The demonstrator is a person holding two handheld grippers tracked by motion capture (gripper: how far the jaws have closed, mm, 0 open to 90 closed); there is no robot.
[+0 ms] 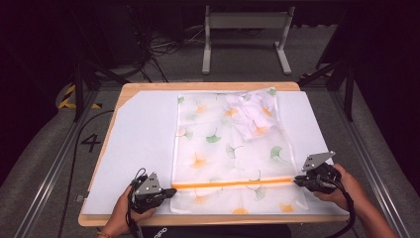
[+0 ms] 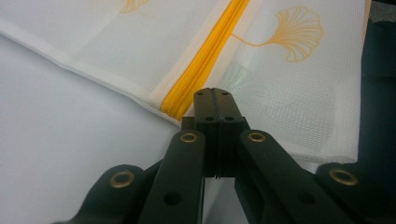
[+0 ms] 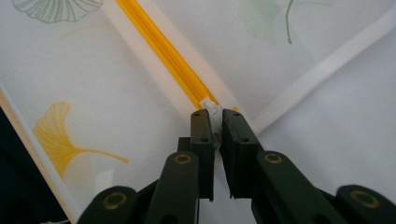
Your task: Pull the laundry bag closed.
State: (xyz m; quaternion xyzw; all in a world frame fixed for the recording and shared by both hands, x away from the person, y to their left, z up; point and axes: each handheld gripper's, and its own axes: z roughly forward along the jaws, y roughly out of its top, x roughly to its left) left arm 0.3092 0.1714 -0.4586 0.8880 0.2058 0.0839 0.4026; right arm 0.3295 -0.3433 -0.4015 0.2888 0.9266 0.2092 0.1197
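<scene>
A white mesh laundry bag [image 1: 218, 148] printed with ginkgo leaves lies flat on the table, with a white garment [image 1: 250, 116] inside its far right part. An orange zipper [image 1: 233, 183] crosses the bag near its front edge. My left gripper [image 1: 171, 191] is at the zipper's left end; in the left gripper view its jaws [image 2: 215, 93] are pressed shut on the bag's edge beside the zipper [image 2: 205, 60]. My right gripper [image 1: 297, 180] is at the zipper's right end, shut on the small white zipper pull [image 3: 211, 108] where the orange zipper [image 3: 163, 51] ends.
The bag rests on a white mat [image 1: 138, 139] that covers a wooden table [image 1: 198, 85]. The table's front edge runs just below both hands. Beyond the table stand a metal frame [image 1: 245, 29] and cables on the floor.
</scene>
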